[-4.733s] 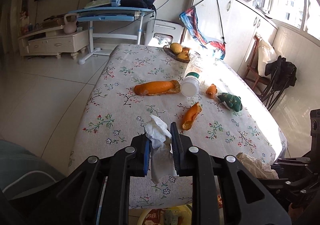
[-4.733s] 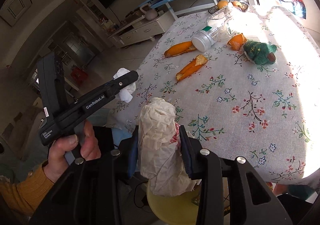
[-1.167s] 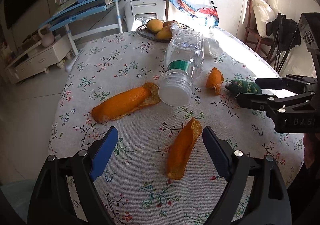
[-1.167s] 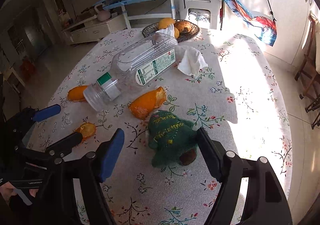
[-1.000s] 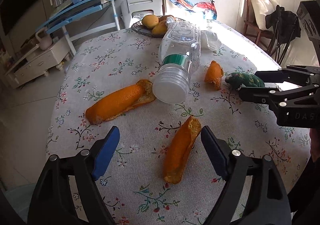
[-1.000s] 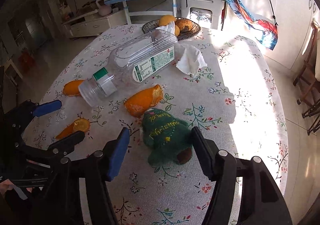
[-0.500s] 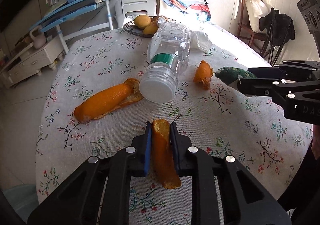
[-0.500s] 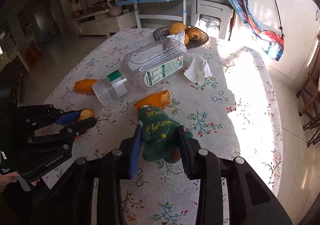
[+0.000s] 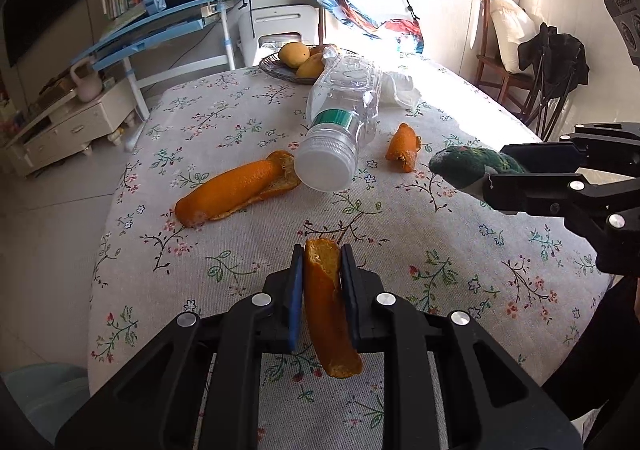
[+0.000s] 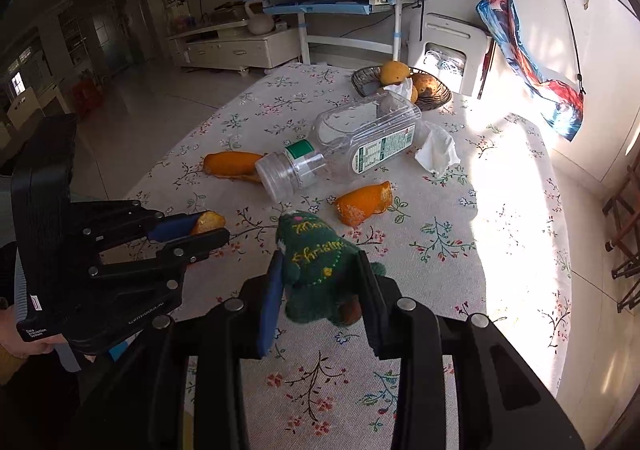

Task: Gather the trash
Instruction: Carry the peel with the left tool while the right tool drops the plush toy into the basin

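My left gripper (image 9: 320,250) is shut on a strip of orange peel (image 9: 326,302), lifted a little above the floral tablecloth (image 9: 240,234). The same peel (image 10: 208,221) shows between that gripper's tips in the right wrist view. My right gripper (image 10: 320,256) is shut on a green knitted Christmas-tree toy (image 10: 316,270), raised off the cloth; in the left wrist view the toy (image 9: 468,166) sticks out from its fingers. On the table lie a long orange peel (image 9: 236,190), a smaller peel (image 9: 402,146), an empty clear plastic bottle (image 9: 340,122) on its side and a crumpled tissue (image 10: 438,150).
A wire basket of fruit (image 10: 400,86) stands at the table's far end. A blue desk (image 9: 160,26) with a backpack, a white stool (image 9: 280,30) and a chair draped with dark clothing (image 9: 556,66) surround the table. A person's hand (image 10: 12,338) holds the left gripper.
Both grippers closed from wide open: the left on the peel strip, the right on the green toy. Since then both have lifted their loads slightly off the cloth.
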Motion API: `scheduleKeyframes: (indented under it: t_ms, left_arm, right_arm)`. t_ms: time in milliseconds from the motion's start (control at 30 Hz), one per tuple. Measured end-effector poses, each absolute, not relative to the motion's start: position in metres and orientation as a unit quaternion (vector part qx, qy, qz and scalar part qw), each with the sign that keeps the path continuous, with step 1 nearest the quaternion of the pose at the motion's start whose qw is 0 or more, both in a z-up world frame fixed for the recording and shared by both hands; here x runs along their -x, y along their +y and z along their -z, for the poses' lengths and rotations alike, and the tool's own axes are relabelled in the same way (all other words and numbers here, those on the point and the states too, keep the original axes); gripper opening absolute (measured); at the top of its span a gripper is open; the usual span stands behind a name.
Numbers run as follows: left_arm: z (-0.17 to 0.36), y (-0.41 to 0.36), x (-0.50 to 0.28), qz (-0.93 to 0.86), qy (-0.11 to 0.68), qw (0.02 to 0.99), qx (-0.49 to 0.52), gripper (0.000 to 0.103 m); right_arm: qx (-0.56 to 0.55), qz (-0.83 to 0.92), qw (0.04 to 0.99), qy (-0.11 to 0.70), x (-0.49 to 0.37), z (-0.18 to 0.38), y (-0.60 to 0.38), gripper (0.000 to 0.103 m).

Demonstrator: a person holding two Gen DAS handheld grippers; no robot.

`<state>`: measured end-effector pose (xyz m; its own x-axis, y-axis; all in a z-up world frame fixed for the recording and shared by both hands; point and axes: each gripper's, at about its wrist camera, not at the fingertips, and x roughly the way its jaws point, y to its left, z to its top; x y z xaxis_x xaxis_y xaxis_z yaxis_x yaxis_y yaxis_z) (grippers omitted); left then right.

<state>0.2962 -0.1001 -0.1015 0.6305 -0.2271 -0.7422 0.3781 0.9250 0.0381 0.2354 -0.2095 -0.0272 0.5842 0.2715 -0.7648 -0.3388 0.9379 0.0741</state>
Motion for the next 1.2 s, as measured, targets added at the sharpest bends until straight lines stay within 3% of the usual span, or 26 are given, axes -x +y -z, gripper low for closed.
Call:
scheduleKeyframes:
  t_ms: [400,1200]
  left_arm:
    - [0.100,-0.080,-0.271,0.160,0.391,0.902,-0.093,0.018]
    - [0.078,-0.039,-0.227,0.151,0.371,0.915,-0.044,0.017]
  right_arm:
    - [0.030,-0.216,0.874,0.434,-0.195,0.028,-0.183,0.035]
    - [0.026,-0.278,0.813,0.511,-0.108,0.084,-0.119,0.039]
